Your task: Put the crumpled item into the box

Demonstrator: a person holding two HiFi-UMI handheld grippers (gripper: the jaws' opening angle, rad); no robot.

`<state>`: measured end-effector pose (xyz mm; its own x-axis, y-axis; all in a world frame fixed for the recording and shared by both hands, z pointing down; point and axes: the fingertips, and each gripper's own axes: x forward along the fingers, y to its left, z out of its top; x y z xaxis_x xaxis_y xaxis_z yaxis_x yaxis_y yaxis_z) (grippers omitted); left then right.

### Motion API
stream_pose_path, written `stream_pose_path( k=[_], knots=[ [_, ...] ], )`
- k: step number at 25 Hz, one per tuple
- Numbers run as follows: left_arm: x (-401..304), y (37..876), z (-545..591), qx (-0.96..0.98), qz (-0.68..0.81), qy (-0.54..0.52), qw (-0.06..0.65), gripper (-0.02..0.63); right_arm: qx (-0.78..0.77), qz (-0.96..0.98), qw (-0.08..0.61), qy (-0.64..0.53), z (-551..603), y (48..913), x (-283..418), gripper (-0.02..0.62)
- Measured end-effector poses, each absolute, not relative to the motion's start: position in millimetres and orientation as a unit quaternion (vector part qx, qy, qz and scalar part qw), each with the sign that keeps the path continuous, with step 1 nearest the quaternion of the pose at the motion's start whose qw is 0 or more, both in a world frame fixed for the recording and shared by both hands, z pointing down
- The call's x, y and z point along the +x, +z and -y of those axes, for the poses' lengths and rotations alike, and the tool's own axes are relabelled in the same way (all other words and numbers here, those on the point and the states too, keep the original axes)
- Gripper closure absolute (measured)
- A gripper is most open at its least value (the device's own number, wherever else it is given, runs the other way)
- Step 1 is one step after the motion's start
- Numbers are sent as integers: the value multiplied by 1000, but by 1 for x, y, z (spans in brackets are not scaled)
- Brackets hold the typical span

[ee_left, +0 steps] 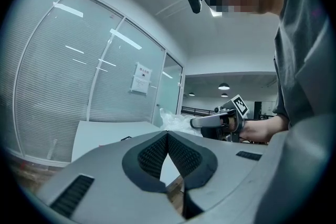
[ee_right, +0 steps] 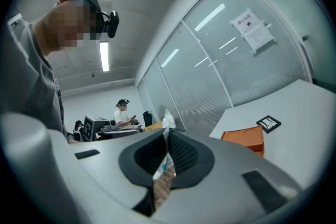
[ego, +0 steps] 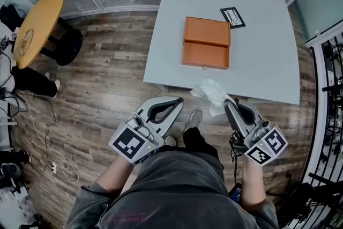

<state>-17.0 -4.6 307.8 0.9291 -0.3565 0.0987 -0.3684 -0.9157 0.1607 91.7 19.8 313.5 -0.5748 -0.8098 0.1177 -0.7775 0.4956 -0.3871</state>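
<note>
The right gripper point(ego: 228, 102) hangs over the near edge of the pale grey square table point(ego: 268, 35), its jaws pressed together on the crumpled white, thin, plastic-looking item point(ego: 211, 93). In the right gripper view the pads point(ee_right: 181, 152) meet at their tips, and a wisp of the crumpled item point(ee_right: 168, 119) sticks up past them, with more of it showing in the gap lower down. The bulk of the item bunches out beyond the jaw tips, just above the table's edge and clear of the flat orange cardboard box point(ego: 206, 43).

That box lies near the middle of the table, well apart from the item. A small black-framed card point(ego: 232, 16) lies just beyond the box's far right corner.

The left gripper point(ego: 179, 99) is held lower and to the left, off the table, above the wooden floor. Its jaws touch at the tips with nothing between them. A round yellow wooden table point(ego: 37, 24) stands at the far left.
</note>
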Motion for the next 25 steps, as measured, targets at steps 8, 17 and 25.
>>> stream_pose_path(
  k=[8,17,25],
  knots=[
    [27,302,29,977,195,47,79,594,-443,-871,51,-206,9,312,132,591],
    [81,301,57,973,212,53,77,594,-421,-880,51,-215,39,318,180,591],
    [101,312,77,968,227,59,88,594,-414,-882,43,-222,65,328,206,591]
  ],
)
